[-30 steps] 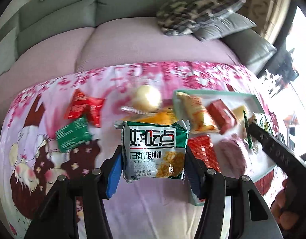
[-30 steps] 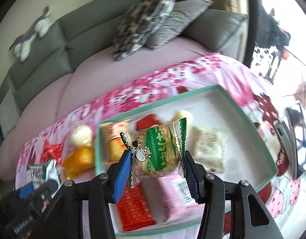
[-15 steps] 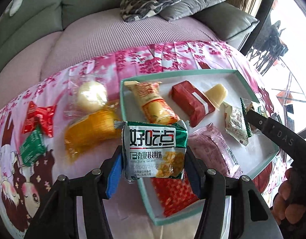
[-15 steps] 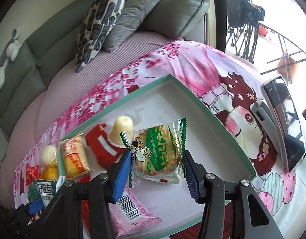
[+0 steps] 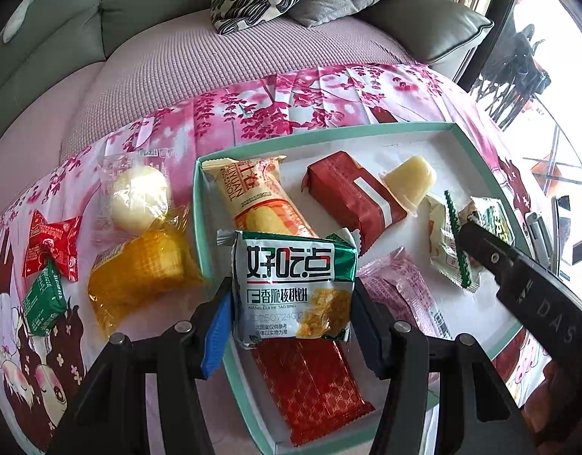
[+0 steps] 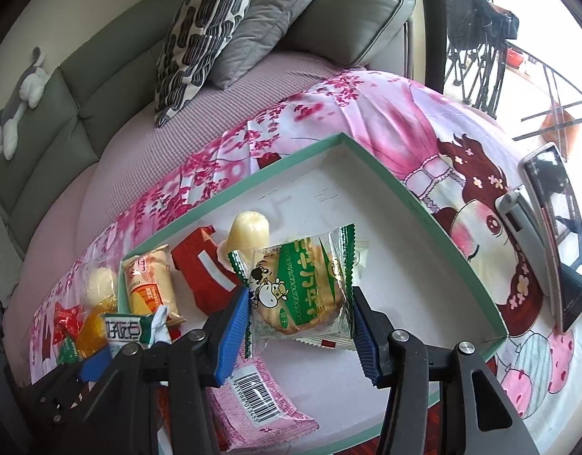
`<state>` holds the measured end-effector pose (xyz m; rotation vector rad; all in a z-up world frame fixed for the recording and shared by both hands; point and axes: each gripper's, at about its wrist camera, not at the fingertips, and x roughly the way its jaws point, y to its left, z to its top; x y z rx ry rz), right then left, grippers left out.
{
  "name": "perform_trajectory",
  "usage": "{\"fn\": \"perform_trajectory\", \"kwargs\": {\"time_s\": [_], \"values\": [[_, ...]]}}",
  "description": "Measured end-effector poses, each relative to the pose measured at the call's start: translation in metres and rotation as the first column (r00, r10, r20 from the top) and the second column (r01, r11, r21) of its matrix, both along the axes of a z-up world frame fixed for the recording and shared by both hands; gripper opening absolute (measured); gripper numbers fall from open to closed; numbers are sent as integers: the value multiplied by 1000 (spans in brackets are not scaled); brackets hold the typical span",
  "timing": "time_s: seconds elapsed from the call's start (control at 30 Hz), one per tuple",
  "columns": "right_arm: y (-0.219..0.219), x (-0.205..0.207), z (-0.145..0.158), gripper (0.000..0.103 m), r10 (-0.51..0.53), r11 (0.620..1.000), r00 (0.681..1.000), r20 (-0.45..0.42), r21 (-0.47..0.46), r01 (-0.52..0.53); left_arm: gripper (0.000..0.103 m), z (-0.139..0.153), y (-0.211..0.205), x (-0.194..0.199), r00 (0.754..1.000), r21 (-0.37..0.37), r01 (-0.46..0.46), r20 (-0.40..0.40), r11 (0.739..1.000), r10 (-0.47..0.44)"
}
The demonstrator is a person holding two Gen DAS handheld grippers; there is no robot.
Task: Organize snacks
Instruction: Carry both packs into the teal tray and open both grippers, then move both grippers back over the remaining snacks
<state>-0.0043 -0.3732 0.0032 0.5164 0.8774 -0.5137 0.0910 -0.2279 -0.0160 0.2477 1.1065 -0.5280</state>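
Left wrist view. The left gripper is grasping a green-and-white biscuit pack between its blue pads. A second ago it was hanging over the cloth beside the loose snacks; it is now hanging over the near-left corner of the tray, above a red pack. An orange bun, a white bun, a red candy and a green candy are lying outside the tray on the cloth.

Right wrist view. The right gripper is clasping a cow-print cake pack, which has moved from the crowded left part toward the tray's bare middle. Both packs are probably about to be set down; four snacks remain to collect.
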Motion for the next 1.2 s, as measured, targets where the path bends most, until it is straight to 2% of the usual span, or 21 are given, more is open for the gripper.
{"fn": "perform_trajectory", "kwargs": {"time_s": [0.23,0.47,0.53,0.6,0.67,0.77,0.83,1.1,1.2], "values": [[0,2,-3,57,-1,1000,1000,-18,4,1,67,5,6,-4,1000,4,-3,10,1000,3],[5,4,-1,62,7,1000,999,-52,-15,-8,67,20,26,-6,998,-13,-46,30,999,47],[9,6,-1,70,13,999,997,-77,-32,-16,69,21,37,-3,996,5,-88,30,996,88],[14,7,0,78,29,999,996,-87,-43,-32,81,21,48,-1,990,26,-132,47,991,130],[20,9,2,83,53,997,995,-84,-56,-58,87,20,59,3,983,50,-176,70,983,172],[31,13,5,90,86,992,993,-80,-89,-93,88,19,74,8,970,83,-232,92,969,224],[38,15,6,102,112,988,991,-69,-100,-119,91,17,86,11,959,96,-272,104,957,262],[61,25,7,103,178,973,981,-79,-135,-187,95,10,126,11,932,122,-357,115,926,344],[67,26,7,103,194,972,979,-68,-122,-201,95,7,145,11,919,123,-391,104,912,380]]}}
